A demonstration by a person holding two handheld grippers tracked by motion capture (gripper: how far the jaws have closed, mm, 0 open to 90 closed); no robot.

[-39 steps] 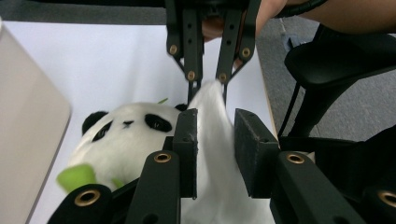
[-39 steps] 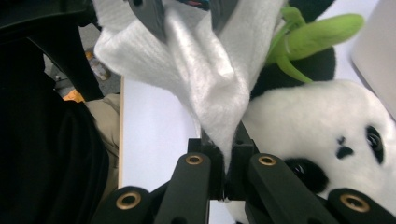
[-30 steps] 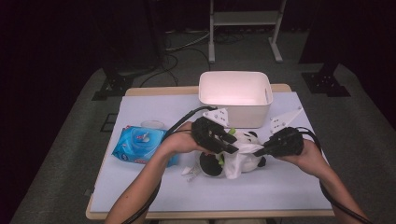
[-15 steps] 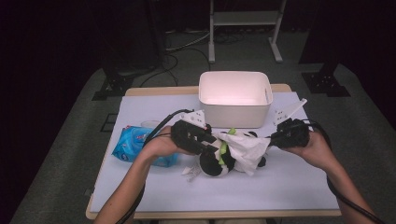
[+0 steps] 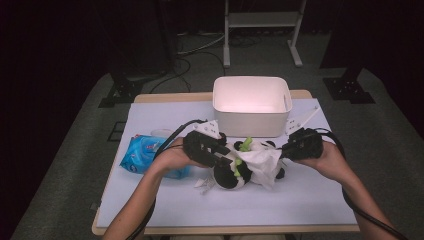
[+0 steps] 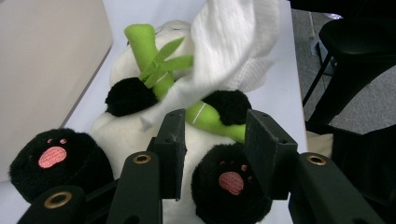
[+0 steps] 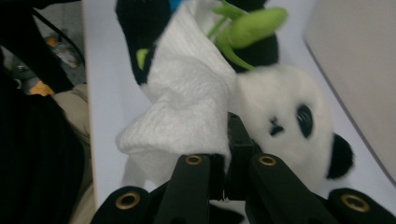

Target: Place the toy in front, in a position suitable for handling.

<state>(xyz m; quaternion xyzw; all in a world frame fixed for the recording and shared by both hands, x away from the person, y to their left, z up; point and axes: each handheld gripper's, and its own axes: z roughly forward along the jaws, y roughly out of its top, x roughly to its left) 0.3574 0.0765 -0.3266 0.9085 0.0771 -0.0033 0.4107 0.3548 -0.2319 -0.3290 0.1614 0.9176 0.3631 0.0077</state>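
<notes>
1. While clamped on a white wipe, the right tongs hold it draped over the panda plush.
2. Left tongs: jaws apart, straddling the panda's black foot, pads not pressing.
3. Panda lies mid-tabletop, just before the white bin.
4. Blue wipe pack off left.

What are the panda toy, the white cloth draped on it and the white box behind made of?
The panda toy looks like soft plush: fuzzy pile, stitched pink paw pads. The white cloth seems a wet wipe or paper towel, with an embossed, limp weave. The white box is probably plastic: smooth, matte, rounded corners.
</notes>
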